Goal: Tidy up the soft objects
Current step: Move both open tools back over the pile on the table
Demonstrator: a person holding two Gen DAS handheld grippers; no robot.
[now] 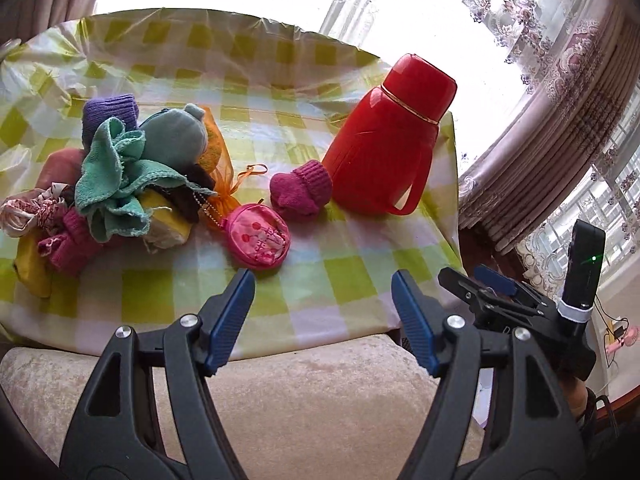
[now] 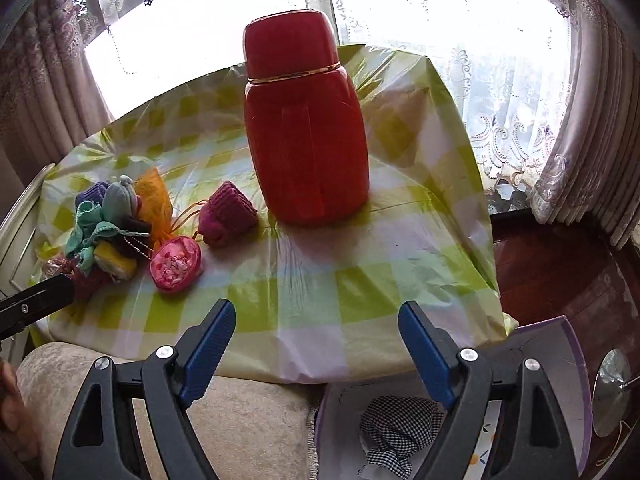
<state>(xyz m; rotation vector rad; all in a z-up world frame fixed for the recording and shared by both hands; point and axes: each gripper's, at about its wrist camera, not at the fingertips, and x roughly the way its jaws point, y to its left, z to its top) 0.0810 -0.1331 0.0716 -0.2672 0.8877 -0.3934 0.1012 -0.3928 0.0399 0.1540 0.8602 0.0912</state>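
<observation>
Socks: a magenta sock bundle and pink pouch lie on the bench ahead of the left hand-held gripper, jaws wide, empty; right hand-held gripper likewise gapes above a checked cloth.

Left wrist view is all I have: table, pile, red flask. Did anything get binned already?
Observer: Yes. The right wrist view shows a purple-rimmed container below the table's near edge, with a black-and-white checked cloth inside.
Operator: Right tool, holding anything?
Observer: No. The right tool is open and empty, hanging over the container and the table edge.
Operator: Flask handle is on my right. Visible from there?
Observer: No handle shows; the red flask presents a plain side, and the magenta knit sock lies at its left.
</observation>
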